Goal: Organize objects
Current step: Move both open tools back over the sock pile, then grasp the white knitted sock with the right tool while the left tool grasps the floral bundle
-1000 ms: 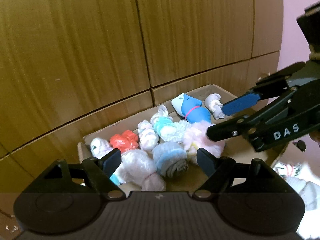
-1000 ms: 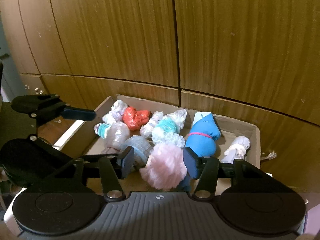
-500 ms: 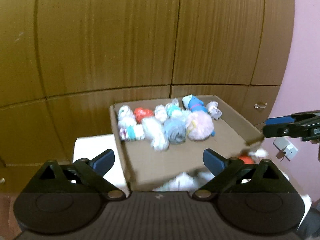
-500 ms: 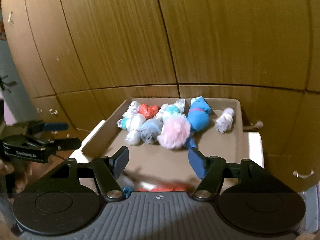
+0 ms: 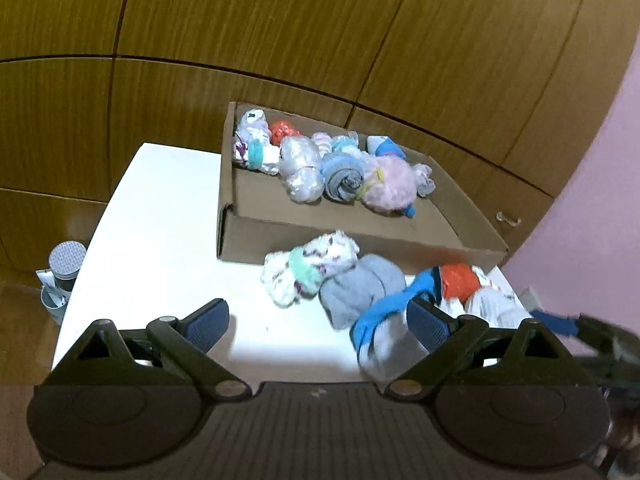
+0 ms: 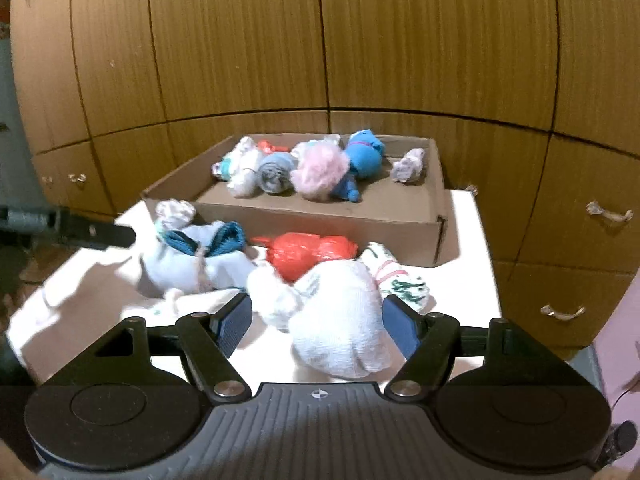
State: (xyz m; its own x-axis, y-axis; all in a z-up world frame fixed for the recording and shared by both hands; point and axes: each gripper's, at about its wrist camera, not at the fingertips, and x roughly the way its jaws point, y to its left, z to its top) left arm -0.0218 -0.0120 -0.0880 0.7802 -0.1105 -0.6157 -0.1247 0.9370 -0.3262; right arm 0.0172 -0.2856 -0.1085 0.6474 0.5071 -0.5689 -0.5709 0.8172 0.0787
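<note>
- Now, the white table [image 5: 160, 216] carries a cardboard box [image 5: 256, 236] against the wood cabinets [image 6: 320, 40].
- Inside the box: rolled sock bundles [image 5: 340, 168], pink, blue, grey, red.
- More bundles [image 6: 312, 256] lie loose before it.
- Left gripper [image 5: 318, 322]: jaws wide, empty.
- Right gripper [image 6: 316, 322]: jaws just opening, white bundle [image 6: 340, 328] between, unpinched.

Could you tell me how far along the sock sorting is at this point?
Done: about eight bundles lie along the far wall of the cardboard box. In hand: nothing; the left claw and right claw are open, the white bundle between the right pads. Left: several bundles on the white table.
</note>
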